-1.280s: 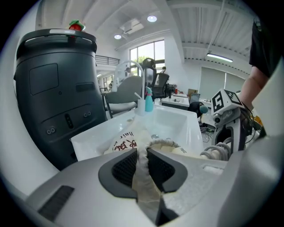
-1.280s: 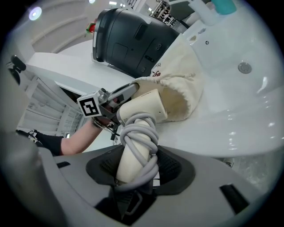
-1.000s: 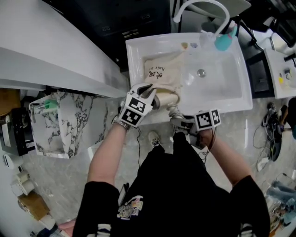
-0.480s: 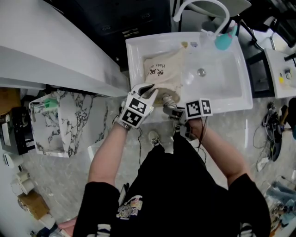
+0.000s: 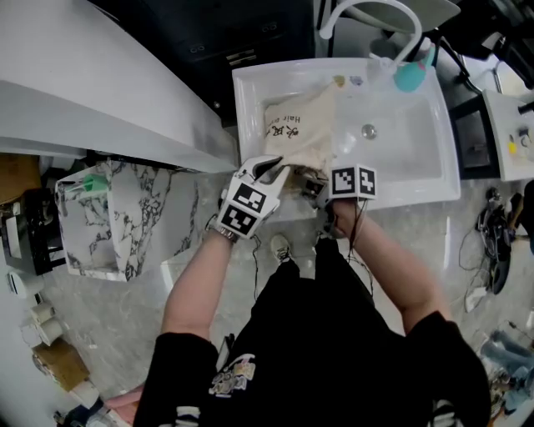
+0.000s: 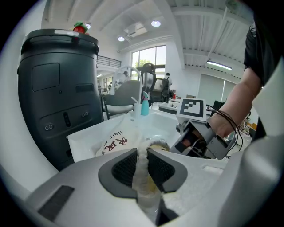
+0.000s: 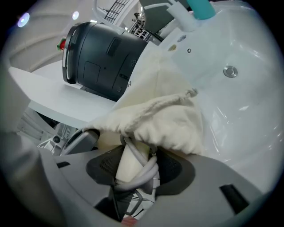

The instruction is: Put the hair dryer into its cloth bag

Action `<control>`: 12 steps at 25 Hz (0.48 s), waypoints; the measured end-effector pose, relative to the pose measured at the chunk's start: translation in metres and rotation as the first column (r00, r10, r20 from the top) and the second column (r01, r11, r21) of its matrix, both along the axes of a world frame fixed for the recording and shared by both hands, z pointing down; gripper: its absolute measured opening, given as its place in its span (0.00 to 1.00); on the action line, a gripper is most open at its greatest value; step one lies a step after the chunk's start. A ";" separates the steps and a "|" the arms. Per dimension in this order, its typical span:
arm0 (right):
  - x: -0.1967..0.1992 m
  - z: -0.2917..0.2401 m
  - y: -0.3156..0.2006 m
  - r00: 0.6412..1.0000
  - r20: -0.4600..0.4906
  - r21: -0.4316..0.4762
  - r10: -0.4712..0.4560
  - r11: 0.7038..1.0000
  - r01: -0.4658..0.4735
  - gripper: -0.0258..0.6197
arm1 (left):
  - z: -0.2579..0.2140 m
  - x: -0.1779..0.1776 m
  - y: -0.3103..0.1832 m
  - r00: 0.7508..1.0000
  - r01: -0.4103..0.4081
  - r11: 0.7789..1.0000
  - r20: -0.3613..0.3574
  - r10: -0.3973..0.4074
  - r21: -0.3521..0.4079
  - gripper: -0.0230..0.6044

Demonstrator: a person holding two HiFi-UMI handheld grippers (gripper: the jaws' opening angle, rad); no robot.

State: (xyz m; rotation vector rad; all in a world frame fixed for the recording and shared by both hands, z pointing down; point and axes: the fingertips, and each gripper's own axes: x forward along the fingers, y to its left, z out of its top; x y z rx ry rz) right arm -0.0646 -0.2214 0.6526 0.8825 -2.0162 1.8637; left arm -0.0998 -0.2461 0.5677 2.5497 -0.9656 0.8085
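While left fingers (image 6: 125, 166) pinch the bag (image 5: 302, 132) by its rim and right fingers (image 7: 175, 170), wide, clamp the dryer (image 7: 132, 160) partly in it over the sink (image 5: 417, 167), the looped cord (image 7: 144, 176) may snag the rim.

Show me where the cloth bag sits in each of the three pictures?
Head view: cloth bag in the sink's left half.
Left gripper view: low centre, edge pinched in the left claw.
Right gripper view: centre, draped over the held hair dryer.
Shared landmark: the teal bottle.
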 end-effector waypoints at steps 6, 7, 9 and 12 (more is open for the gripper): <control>0.000 0.003 -0.025 0.997 -0.011 0.054 0.080 0.995 -0.079 0.37 | -0.002 0.000 0.005 0.999 0.015 1.000 -0.035 -0.016 -0.022 0.13; -0.001 0.004 -0.029 0.995 -0.015 0.064 0.094 0.994 -0.093 0.37 | -0.002 0.001 0.005 0.999 0.017 1.000 -0.041 -0.018 -0.026 0.13; -0.002 0.006 -0.036 0.992 -0.022 0.081 0.122 0.989 -0.120 0.37 | -0.002 0.003 0.006 0.998 0.018 0.999 -0.052 -0.020 -0.032 0.13; -0.004 0.009 -0.047 0.987 -0.034 0.101 0.155 0.983 -0.151 0.37 | -0.005 0.006 0.007 0.998 0.017 0.999 -0.066 -0.019 -0.034 0.13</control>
